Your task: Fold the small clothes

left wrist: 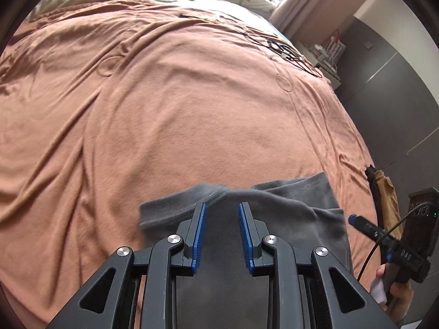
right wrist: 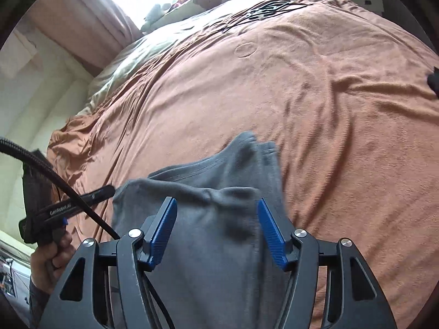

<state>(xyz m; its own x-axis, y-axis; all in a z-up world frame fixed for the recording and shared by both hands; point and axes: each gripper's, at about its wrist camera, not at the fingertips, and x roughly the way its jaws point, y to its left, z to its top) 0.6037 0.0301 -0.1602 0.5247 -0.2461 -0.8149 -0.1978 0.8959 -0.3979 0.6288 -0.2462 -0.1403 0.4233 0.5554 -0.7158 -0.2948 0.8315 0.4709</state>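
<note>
A small grey garment lies on the orange bedspread near the bed's front edge, partly folded with a stitched hem at its far right corner. My left gripper hovers above it, open, blue pads apart, nothing between them. In the right wrist view the same grey garment lies bunched below my right gripper, which is open wide with nothing in it. The other gripper's tip sits at the cloth's left edge.
The orange bedspread stretches far ahead, wrinkled. Black cables lie near the far right corner. Pillows and a curtain are at the head. A person's hand holds the other gripper. A dark cloth lies at the right.
</note>
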